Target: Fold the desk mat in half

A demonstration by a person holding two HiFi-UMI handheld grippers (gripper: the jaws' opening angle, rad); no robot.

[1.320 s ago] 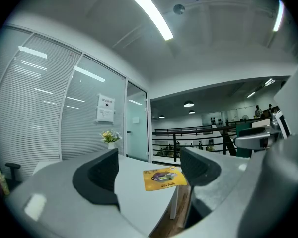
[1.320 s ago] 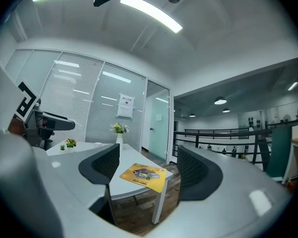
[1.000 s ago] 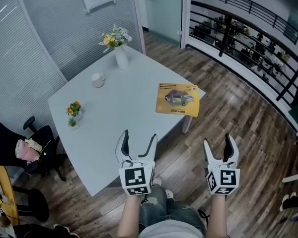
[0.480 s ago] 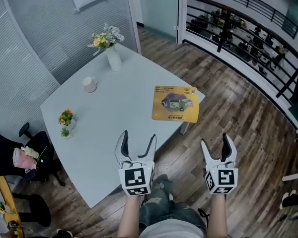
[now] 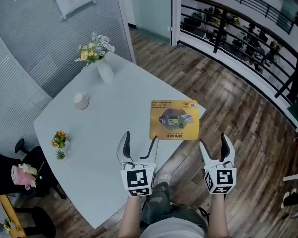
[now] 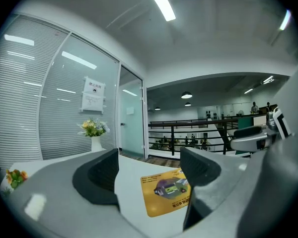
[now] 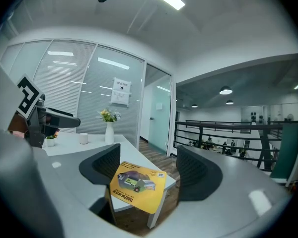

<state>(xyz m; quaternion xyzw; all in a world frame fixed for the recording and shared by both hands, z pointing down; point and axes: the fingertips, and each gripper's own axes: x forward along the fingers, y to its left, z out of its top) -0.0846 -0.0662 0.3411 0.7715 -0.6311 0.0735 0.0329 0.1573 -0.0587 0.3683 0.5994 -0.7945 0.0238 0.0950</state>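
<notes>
The wooden floor (image 5: 238,108) fills the right half of the head view, and the pale table (image 5: 114,128) runs from upper middle to lower left. The desk mat (image 5: 174,120), yellow with a printed picture, lies flat and unfolded at the table corner just right of centre. Its near edge seems to reach slightly past the table (handy, I judge, for slipping a jaw under).

My left gripper (image 5: 140,138), low and just left of centre, hangs over the near table edge with jaws spread wide and nothing between them. Its own view shows the mat ahead through the gap. My right gripper (image 5: 212,142), low and right of centre, is over the floor, equally wide and empty.

I read both as held open and apart from the mat because the fold has not begun. A vase of flowers (image 5: 104,71), a mug (image 5: 81,101) and a small potted plant (image 5: 59,142) stand toward the upper left, well apart from the mat, so they should not hinder folding
</notes>
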